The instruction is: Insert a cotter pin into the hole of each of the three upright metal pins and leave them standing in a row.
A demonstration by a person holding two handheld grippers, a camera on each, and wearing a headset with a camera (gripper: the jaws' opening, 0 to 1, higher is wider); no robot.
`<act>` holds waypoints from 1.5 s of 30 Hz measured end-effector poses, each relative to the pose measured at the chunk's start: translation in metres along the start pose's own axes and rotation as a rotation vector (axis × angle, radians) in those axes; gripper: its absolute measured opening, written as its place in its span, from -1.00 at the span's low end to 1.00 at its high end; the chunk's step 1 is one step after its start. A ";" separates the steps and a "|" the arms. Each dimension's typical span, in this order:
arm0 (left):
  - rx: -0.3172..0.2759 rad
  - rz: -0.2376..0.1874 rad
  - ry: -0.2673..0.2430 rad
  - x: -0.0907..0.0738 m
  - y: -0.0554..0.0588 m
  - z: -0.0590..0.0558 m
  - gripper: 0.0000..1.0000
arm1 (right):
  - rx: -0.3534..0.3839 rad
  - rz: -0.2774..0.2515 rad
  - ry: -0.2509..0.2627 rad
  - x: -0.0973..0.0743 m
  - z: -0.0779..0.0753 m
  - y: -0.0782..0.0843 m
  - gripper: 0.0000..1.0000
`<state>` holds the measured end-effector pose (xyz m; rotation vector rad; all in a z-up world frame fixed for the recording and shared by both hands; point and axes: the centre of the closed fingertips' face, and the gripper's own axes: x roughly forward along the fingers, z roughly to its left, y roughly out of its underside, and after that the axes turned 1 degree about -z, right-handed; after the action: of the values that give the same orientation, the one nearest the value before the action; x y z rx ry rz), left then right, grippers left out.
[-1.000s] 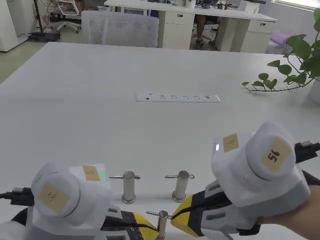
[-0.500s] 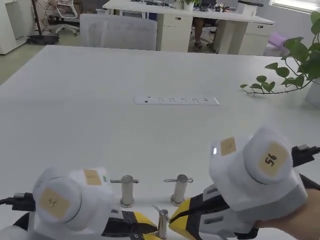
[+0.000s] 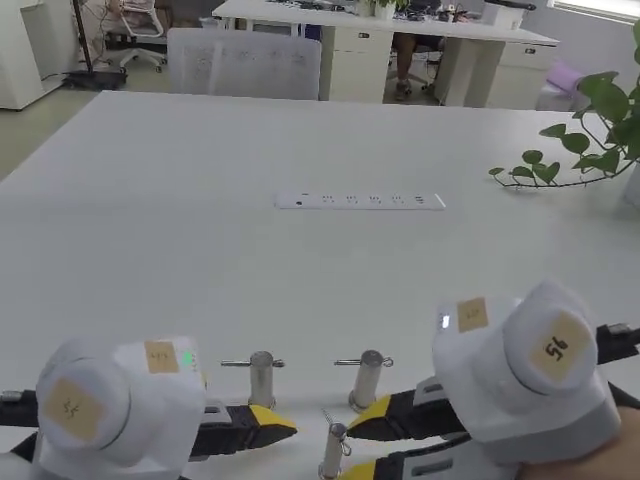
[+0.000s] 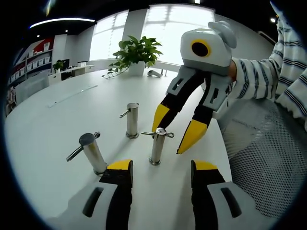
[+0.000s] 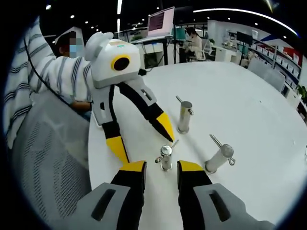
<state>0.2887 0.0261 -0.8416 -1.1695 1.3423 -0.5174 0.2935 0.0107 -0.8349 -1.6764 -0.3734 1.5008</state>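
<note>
Standing upright near the white table's [image 3: 150, 200] front edge: near metal pin [image 3: 334, 452], cotter pin [image 4: 158, 134] through its head. Just beyond, far-left pin [image 3: 261, 375] and far-right pin [image 3: 368, 378], likewise pinned. Flanking near metal pin, left gripper [image 4: 160, 166] and right gripper [image 5: 160, 166], both spread wide, holding nothing.

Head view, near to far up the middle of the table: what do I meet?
Front metal pin → left rear pin and right rear pin, level with each other → power strip → mesh chair → white desk.
</note>
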 end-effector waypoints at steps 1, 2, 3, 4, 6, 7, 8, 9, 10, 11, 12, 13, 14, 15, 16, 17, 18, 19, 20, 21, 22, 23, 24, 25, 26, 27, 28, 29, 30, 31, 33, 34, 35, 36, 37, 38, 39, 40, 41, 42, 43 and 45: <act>-0.019 -0.040 0.011 -0.002 -0.006 -0.003 0.01 | 0.013 -0.010 -0.002 0.001 0.000 0.000 -0.44; -0.026 -0.063 0.015 -0.004 -0.010 -0.004 0.07 | 0.023 -0.016 0.000 0.002 0.000 0.000 -0.44; -0.026 -0.067 0.016 -0.006 -0.012 -0.004 0.13 | 0.030 -0.027 0.003 0.003 -0.001 0.000 -0.45; -0.026 -0.070 0.012 -0.010 -0.013 -0.004 0.21 | 0.054 -0.047 0.007 0.005 -0.002 -0.001 -0.44; -0.024 -0.079 0.001 -0.014 -0.016 -0.003 0.30 | 0.096 -0.081 0.006 0.007 -0.002 -0.004 -0.44; -0.025 -0.081 -0.003 -0.016 -0.017 -0.003 0.32 | 0.108 -0.090 0.005 0.008 -0.002 -0.004 -0.44; -0.032 -0.087 -0.008 -0.019 -0.017 -0.003 0.34 | 0.111 -0.098 0.002 0.010 -0.001 -0.004 -0.44; -0.037 -0.089 -0.013 -0.021 -0.017 -0.003 0.38 | 0.112 -0.099 0.004 0.011 -0.001 -0.004 -0.44; -0.039 -0.093 -0.018 -0.023 -0.017 -0.003 0.41 | 0.113 -0.101 0.005 0.012 0.000 -0.004 -0.44; -0.041 -0.093 -0.020 -0.025 -0.017 -0.004 0.44 | 0.115 -0.106 0.008 0.014 0.000 -0.003 -0.44; -0.042 -0.092 -0.022 -0.026 -0.016 -0.004 0.48 | 0.119 -0.109 0.014 0.015 0.000 -0.003 -0.44; -0.046 -0.094 -0.028 -0.029 -0.015 -0.004 0.50 | 0.132 -0.116 0.022 0.017 -0.001 -0.002 -0.44; -0.049 -0.093 -0.033 -0.030 -0.015 -0.004 0.51 | 0.139 -0.121 0.025 0.018 0.000 -0.002 -0.44; -0.050 -0.093 -0.038 -0.032 -0.014 -0.004 0.52 | 0.145 -0.124 0.030 0.019 -0.001 -0.001 -0.45; -0.051 -0.093 -0.044 -0.034 -0.014 -0.004 0.52 | 0.146 -0.124 0.034 0.020 0.000 0.000 -0.45; -0.055 -0.097 -0.055 -0.036 -0.014 -0.003 0.52 | 0.139 -0.122 0.043 0.022 0.000 0.002 -0.45; -0.059 -0.104 -0.064 -0.038 -0.015 -0.002 0.52 | 0.139 -0.122 0.047 0.023 0.000 0.003 -0.46; -0.063 -0.109 -0.069 -0.040 -0.015 -0.002 0.52 | 0.145 -0.127 0.052 0.024 -0.001 0.003 -0.46; -0.067 -0.113 -0.074 -0.041 -0.016 -0.001 0.52 | 0.150 -0.133 0.055 0.025 -0.001 0.003 -0.46; -0.072 -0.121 -0.081 -0.043 -0.017 -0.001 0.52 | 0.159 -0.145 0.065 0.026 -0.002 0.002 -0.46; -0.075 -0.126 -0.084 -0.045 -0.018 0.000 0.53 | 0.162 -0.151 0.073 0.026 -0.003 0.002 -0.47; -0.077 -0.131 -0.090 -0.047 -0.019 0.000 0.54 | 0.179 -0.157 0.088 0.028 -0.005 0.003 -0.48; -0.078 -0.134 -0.094 -0.048 -0.020 0.000 0.55 | 0.200 -0.159 0.096 0.028 -0.006 0.004 -0.49; -0.082 -0.138 -0.101 -0.050 -0.021 0.001 0.56 | 0.197 -0.157 0.092 0.029 -0.006 0.005 -0.50; -0.083 -0.141 -0.104 -0.052 -0.022 0.001 0.57 | 0.191 -0.158 0.096 0.031 -0.006 0.006 -0.50; -0.084 -0.144 -0.108 -0.053 -0.022 0.001 0.57 | 0.186 -0.160 0.103 0.031 -0.006 0.006 -0.51; -0.083 -0.147 -0.113 -0.054 -0.023 0.001 0.56 | 0.185 -0.164 0.108 0.032 -0.006 0.007 -0.54; -0.083 -0.150 -0.115 -0.055 -0.023 0.002 0.54 | 0.186 -0.166 0.108 0.032 -0.006 0.007 -0.56; -0.092 -0.152 -0.118 -0.056 -0.023 0.002 0.54 | 0.194 -0.169 0.110 0.032 -0.006 0.007 -0.59; -0.095 -0.151 -0.121 -0.057 -0.023 0.003 0.54 | 0.193 -0.172 0.113 0.033 -0.007 0.008 -0.62; -0.090 -0.152 -0.129 -0.058 -0.023 0.004 0.54 | 0.190 -0.178 0.116 0.033 -0.007 0.008 -0.64; -0.091 -0.151 -0.135 -0.059 -0.023 0.004 0.54 | 0.188 -0.184 0.121 0.033 -0.008 0.007 -0.66; -0.091 -0.151 -0.137 -0.060 -0.023 0.005 0.54 | 0.186 -0.189 0.124 0.032 -0.009 0.006 -0.67; -0.091 -0.152 -0.138 -0.060 -0.023 0.005 0.54 | 0.184 -0.195 0.129 0.032 -0.010 0.006 -0.68; -0.092 -0.153 -0.140 -0.061 -0.023 0.005 0.54 | 0.181 -0.199 0.133 0.032 -0.011 0.005 -0.69; -0.091 -0.154 -0.143 -0.061 -0.023 0.006 0.54 | 0.176 -0.204 0.137 0.031 -0.012 0.004 -0.72; -0.090 -0.154 -0.147 -0.061 -0.023 0.006 0.54 | 0.171 -0.205 0.133 0.031 -0.011 0.004 -0.74; -0.090 -0.153 -0.148 -0.061 -0.023 0.006 0.54 | 0.163 -0.204 0.134 0.031 -0.011 0.004 -0.74; -0.090 -0.152 -0.152 -0.061 -0.023 0.007 0.54 | 0.159 -0.202 0.133 0.031 -0.011 0.004 -0.75; -0.091 -0.151 -0.152 -0.062 -0.023 0.007 0.54 | 0.164 -0.200 0.131 0.031 -0.011 0.004 -0.75; -0.095 -0.148 -0.150 -0.062 -0.022 0.007 0.54 | 0.167 -0.199 0.132 0.031 -0.011 0.005 -0.75; -0.095 -0.145 -0.152 -0.062 -0.022 0.008 0.54 | 0.142 -0.196 0.131 0.030 -0.011 0.005 -0.76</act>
<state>0.2883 0.0729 -0.7950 -1.3646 1.1682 -0.4626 0.3090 0.0247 -0.8599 -1.5686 -0.3419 1.2389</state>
